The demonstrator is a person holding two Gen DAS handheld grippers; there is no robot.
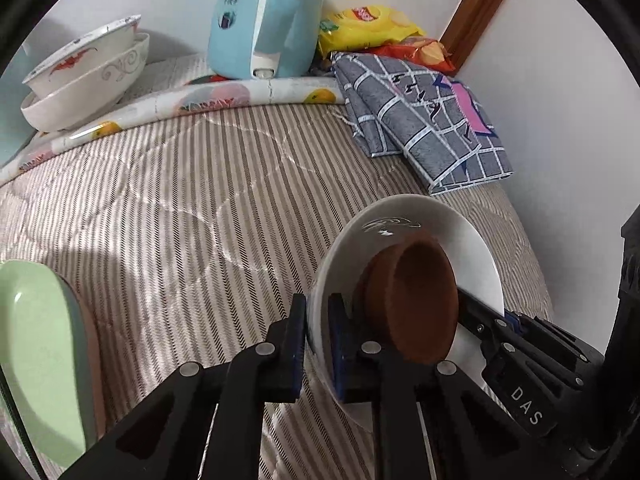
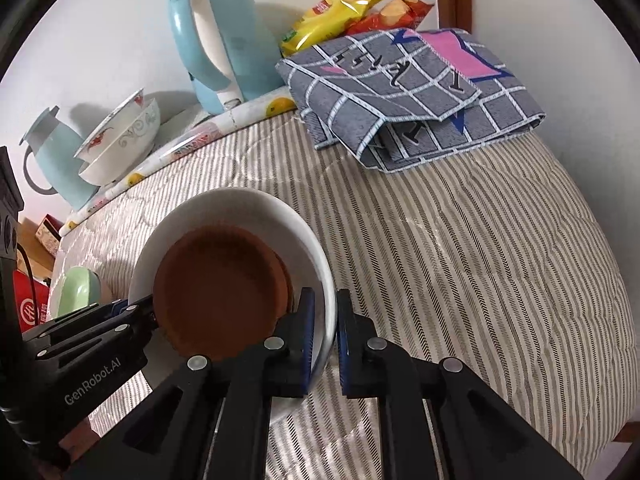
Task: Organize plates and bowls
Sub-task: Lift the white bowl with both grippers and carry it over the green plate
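Observation:
A white bowl (image 1: 460, 236) (image 2: 240, 208) is held tilted above the striped bedcover, with a small brown dish (image 1: 416, 300) (image 2: 216, 292) inside it. My left gripper (image 1: 318, 328) is shut on the bowl's near rim. My right gripper (image 2: 326, 320) is shut on the opposite rim; it shows in the left wrist view (image 1: 492, 320) behind the brown dish. Two white patterned bowls (image 1: 84, 76) (image 2: 120, 140) sit stacked at the back left. A pale green dish (image 1: 36, 352) (image 2: 76, 292) lies at the left.
A light blue kettle (image 1: 264, 20) (image 2: 216, 44) stands at the back by the wall. A folded grey checked cloth (image 1: 424, 120) (image 2: 404, 96) and snack bags (image 1: 372, 24) (image 2: 340, 12) lie at the back right. A blue jug (image 2: 52, 156) stands far left.

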